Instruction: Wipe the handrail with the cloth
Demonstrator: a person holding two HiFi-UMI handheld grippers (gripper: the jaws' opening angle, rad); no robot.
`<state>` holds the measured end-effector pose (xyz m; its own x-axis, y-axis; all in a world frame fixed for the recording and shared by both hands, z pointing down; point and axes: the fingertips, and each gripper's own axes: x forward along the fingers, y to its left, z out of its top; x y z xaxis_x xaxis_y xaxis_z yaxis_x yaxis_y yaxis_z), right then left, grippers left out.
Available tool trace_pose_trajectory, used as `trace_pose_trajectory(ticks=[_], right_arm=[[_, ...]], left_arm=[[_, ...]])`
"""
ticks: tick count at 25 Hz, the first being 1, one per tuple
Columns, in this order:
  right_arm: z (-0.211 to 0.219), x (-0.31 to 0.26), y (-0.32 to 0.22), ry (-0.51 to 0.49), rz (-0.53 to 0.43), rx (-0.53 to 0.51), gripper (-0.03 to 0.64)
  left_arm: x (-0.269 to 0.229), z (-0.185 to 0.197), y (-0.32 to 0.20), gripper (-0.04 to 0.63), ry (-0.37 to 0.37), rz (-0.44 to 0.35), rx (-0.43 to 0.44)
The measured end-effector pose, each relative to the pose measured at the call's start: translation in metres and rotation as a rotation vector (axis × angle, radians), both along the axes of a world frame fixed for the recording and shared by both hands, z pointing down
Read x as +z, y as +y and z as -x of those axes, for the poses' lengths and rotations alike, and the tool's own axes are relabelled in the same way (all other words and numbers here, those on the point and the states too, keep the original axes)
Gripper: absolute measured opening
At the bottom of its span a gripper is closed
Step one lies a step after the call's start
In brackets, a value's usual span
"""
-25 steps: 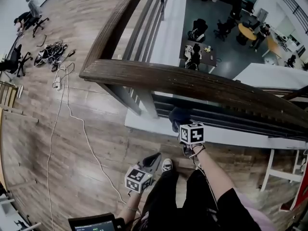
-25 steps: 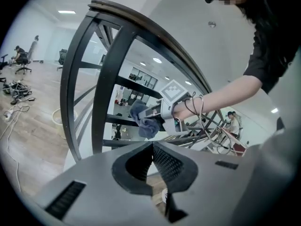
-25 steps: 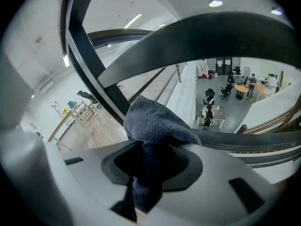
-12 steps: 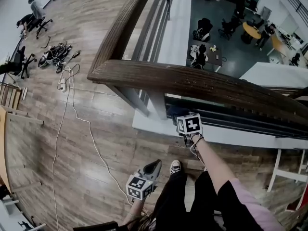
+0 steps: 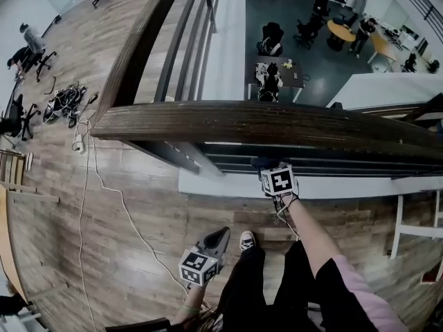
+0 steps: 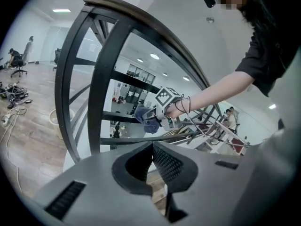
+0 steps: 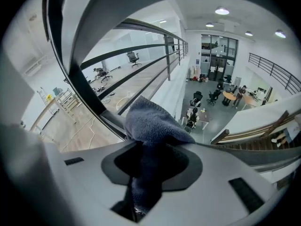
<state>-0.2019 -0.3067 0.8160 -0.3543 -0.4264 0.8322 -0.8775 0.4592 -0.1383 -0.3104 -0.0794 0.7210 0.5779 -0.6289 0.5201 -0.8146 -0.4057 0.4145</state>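
The dark wooden handrail (image 5: 277, 124) runs across the head view and turns a corner at the left. My right gripper (image 5: 271, 169) is just below the rail's near side. It is shut on a blue-grey cloth (image 7: 151, 124), of which only a small part (image 5: 261, 162) peeps out under the rail. In the right gripper view the cloth bulges up out of the jaws, next to the black balusters (image 7: 70, 60). My left gripper (image 5: 220, 236) hangs low by the person's leg, shut with nothing in it. From there I see the right gripper (image 6: 151, 116) and the cloth (image 6: 145, 121).
Black metal bars (image 6: 101, 79) stand under the rail. Beyond it is a drop to a lower floor with desks and chairs (image 5: 271, 71). A white cable (image 5: 104, 178) trails over the wooden floor to a heap of cables (image 5: 64, 102). A white frame (image 5: 401, 216) stands at the right.
My right gripper has risen with the cloth toward the underside of the rail, so the cloth is now mostly hidden. The head view has shifted. The left gripper has stayed low.
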Motion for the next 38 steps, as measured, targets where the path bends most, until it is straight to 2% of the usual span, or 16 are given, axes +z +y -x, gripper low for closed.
trace_pose_trajectory(ticks=[6,10,15,19,22,29,35,38], right_arm=[[-0.104,-0.001,-0.006,0.0,-0.024,0.049,0.104],[-0.177,0.007,-0.011,0.003,-0.033,0.112,0.104],[-0.303,0.009,-0.018,-0.007,-0.043,0.213,0.104],[-0.386,0.003,-0.02,0.031,-0.076,0.208,0.104],[-0.442,0.004,-0.024,0.032,-0.084,0.212,0.104],[-0.587,0.003,-0.032,0.04,-0.078,0.33,0.104],[-0.676,0.003,-0.03,0.065,-0.081,0.413,0.104],[-0.702,0.002,-0.026,0.07,-0.081,0.425,0.104]], left_arm=[[-0.009,-0.071,-0.015,0.002,-0.016,-0.008,0.063],[0.002,-0.119,-0.015,0.002,-0.018,0.022,0.1],[0.007,-0.218,-0.024,0.002,0.016,0.041,0.128],[0.012,-0.294,-0.029,0.002,0.016,0.049,0.215],[0.018,-0.342,-0.037,0.002,0.013,0.062,0.238],[0.017,-0.447,-0.065,0.002,0.022,0.065,0.263],[0.017,-0.5,-0.076,0.002,0.026,0.067,0.301],[0.02,-0.512,-0.074,0.002,0.008,0.075,0.314]])
